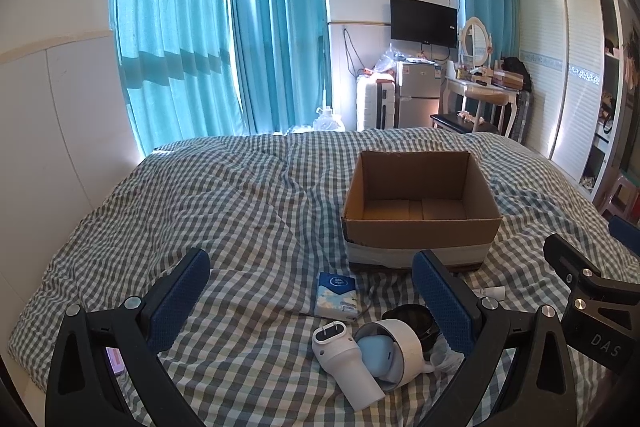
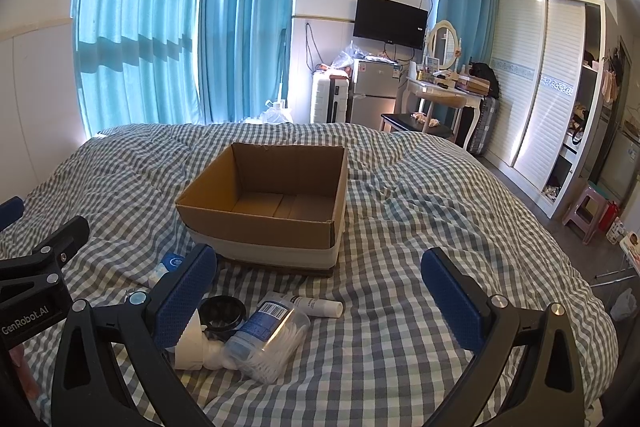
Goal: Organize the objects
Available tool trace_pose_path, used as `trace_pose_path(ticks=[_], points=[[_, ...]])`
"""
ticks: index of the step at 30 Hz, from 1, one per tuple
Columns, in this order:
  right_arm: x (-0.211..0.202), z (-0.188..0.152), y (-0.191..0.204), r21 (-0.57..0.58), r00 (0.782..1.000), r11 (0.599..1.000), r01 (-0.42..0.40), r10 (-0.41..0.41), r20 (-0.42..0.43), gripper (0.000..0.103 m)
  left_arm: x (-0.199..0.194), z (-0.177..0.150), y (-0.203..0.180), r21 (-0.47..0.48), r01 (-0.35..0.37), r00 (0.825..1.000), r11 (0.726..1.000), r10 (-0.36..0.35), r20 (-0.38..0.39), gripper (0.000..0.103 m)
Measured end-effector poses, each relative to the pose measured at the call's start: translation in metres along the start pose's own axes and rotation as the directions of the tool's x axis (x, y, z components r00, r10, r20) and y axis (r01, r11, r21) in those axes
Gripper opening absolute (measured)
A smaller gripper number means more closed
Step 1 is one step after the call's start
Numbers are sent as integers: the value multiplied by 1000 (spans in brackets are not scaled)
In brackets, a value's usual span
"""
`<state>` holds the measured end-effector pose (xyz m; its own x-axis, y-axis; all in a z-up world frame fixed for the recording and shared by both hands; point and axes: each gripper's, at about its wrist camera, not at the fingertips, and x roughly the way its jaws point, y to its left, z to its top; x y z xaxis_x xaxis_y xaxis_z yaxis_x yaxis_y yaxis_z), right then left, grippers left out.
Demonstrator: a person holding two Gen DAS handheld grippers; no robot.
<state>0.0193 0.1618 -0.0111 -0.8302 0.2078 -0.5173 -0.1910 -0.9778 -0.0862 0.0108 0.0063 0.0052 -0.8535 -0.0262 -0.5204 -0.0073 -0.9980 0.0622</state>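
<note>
Left wrist view: left claw (image 1: 312, 295) spread wide and holding nothing, hovering over the checkered bed (image 1: 200, 195). Between its fingers lie a tissue pack (image 1: 337, 295) and a white hair dryer (image 1: 360, 359), with the empty cardboard box (image 1: 420, 203) just behind them.

Right wrist view: right claw (image 2: 318, 287) also wide, nothing in it. A clear cotton swab tub (image 2: 268, 339) and small white tube (image 2: 318, 305) sit near its left finger, just in front of the box (image 2: 264, 223).
</note>
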Motion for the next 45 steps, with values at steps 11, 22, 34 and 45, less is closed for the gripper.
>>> trace_pose_path(ticks=[11, 22, 34, 45], points=[[-13, 5, 0, -1, 1000, 1000, -5, 5, 19, 103, -4, 3, 2, -7, 1, 1000, 1000, -1, -4, 103], [-6, 1, 1, -10, 1000, 1000, -4, 4, -16, 103, 9, -5, 2, -3, 1, 998, 1000, -1, -55, 103], [34, -32, 1, -46, 990, 999, -5, -1, -139, 103, 56, -39, 14, -12, -34, 976, 999, 30, -215, 103], [64, -51, -1, -38, 979, 999, 10, -18, -202, 103, 100, -82, -1, 24, -19, 935, 1000, 26, -353, 100]])
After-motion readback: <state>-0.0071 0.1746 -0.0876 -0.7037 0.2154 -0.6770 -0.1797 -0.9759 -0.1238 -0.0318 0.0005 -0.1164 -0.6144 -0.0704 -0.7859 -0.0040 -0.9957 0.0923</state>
